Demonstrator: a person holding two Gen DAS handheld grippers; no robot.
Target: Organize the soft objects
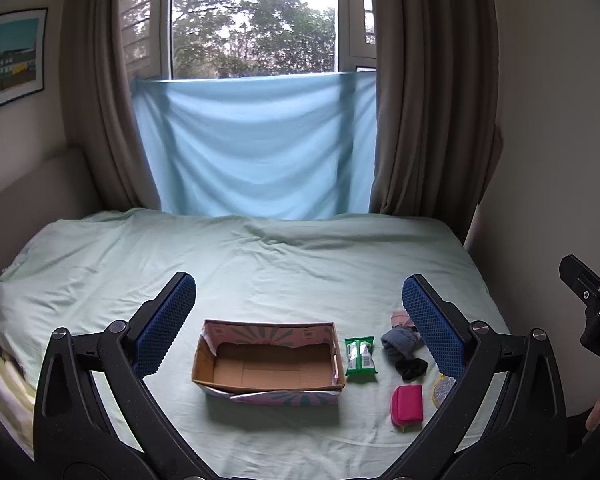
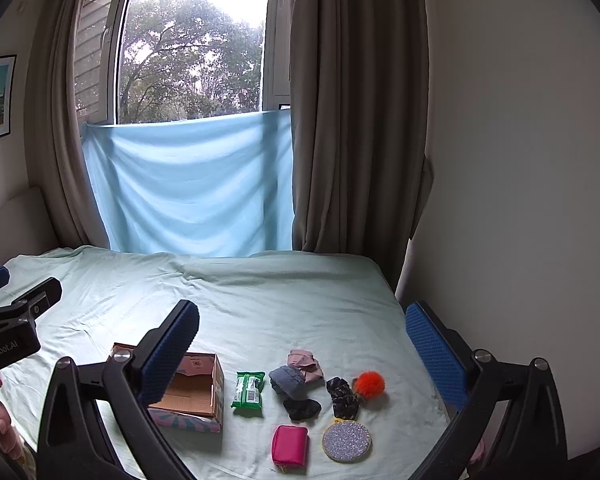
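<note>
An open cardboard box (image 1: pixel 268 364) (image 2: pixel 192 396) with patterned sides sits on the bed, nothing inside it. To its right lie a green wipes pack (image 1: pixel 360 356) (image 2: pixel 249 390), a grey-blue sock bundle (image 1: pixel 398 344) (image 2: pixel 287 380), a black scrunchie (image 1: pixel 411 369) (image 2: pixel 302 408), a pink cloth (image 2: pixel 306 362), a pink pouch (image 1: pixel 407 407) (image 2: pixel 290 442), a dark patterned scrunchie (image 2: pixel 342 396), an orange pom-pom (image 2: pixel 369 384) and a glittery round disc (image 2: pixel 346 440). My left gripper (image 1: pixel 298 322) hangs open above the box. My right gripper (image 2: pixel 300 346) is open above the small items.
The bed's pale green sheet (image 1: pixel 260 264) fills the foreground. Behind it hang a blue cloth (image 1: pixel 256 144) over the window and beige curtains (image 1: pixel 428 92). A wall (image 2: pixel 520 160) stands close on the right. A headboard (image 1: pixel 28 184) runs along the left.
</note>
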